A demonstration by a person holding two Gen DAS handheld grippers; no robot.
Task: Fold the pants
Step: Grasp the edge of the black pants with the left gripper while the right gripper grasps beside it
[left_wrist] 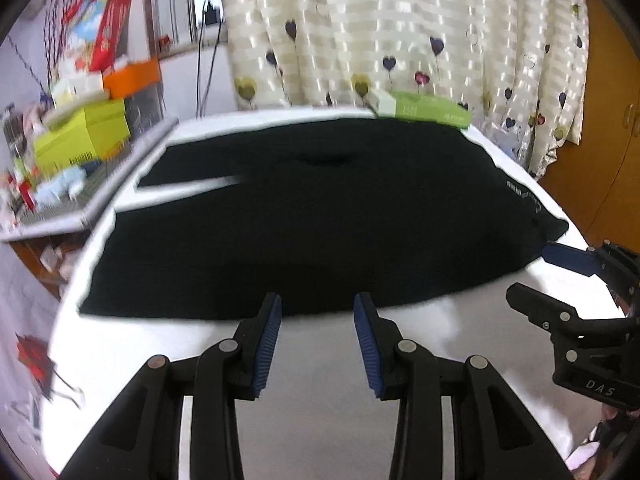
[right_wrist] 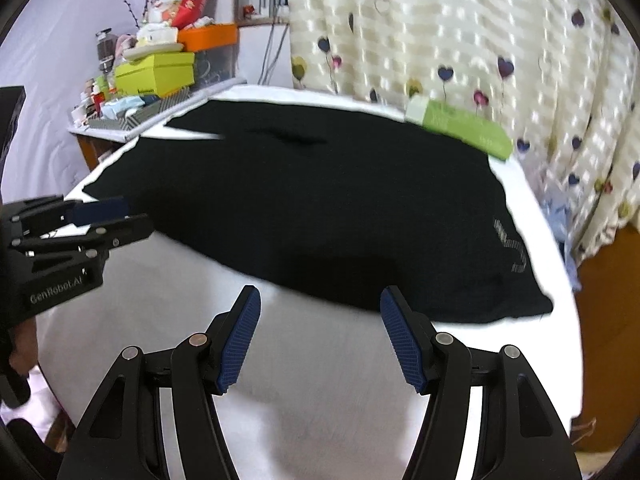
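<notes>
Black pants [left_wrist: 320,216] lie spread flat on a white-covered table [left_wrist: 320,360], legs running to the left, waist with pale lettering at the right. My left gripper [left_wrist: 318,312] hovers open just before the pants' near edge, nothing between its blue pads. In the right wrist view the same pants [right_wrist: 320,208] fill the table's middle. My right gripper [right_wrist: 320,308] is open at the near edge close to the waist end. Each gripper shows in the other's view: the right gripper [left_wrist: 560,276] at the right side, the left gripper [right_wrist: 116,220] at the left side.
A green and white box [left_wrist: 424,110] rests at the table's far edge, touching the pants. A cluttered shelf [left_wrist: 72,148] with boxes stands at the left. A heart-patterned curtain [left_wrist: 400,32] hangs behind. A wooden cabinet [left_wrist: 608,140] stands at the right.
</notes>
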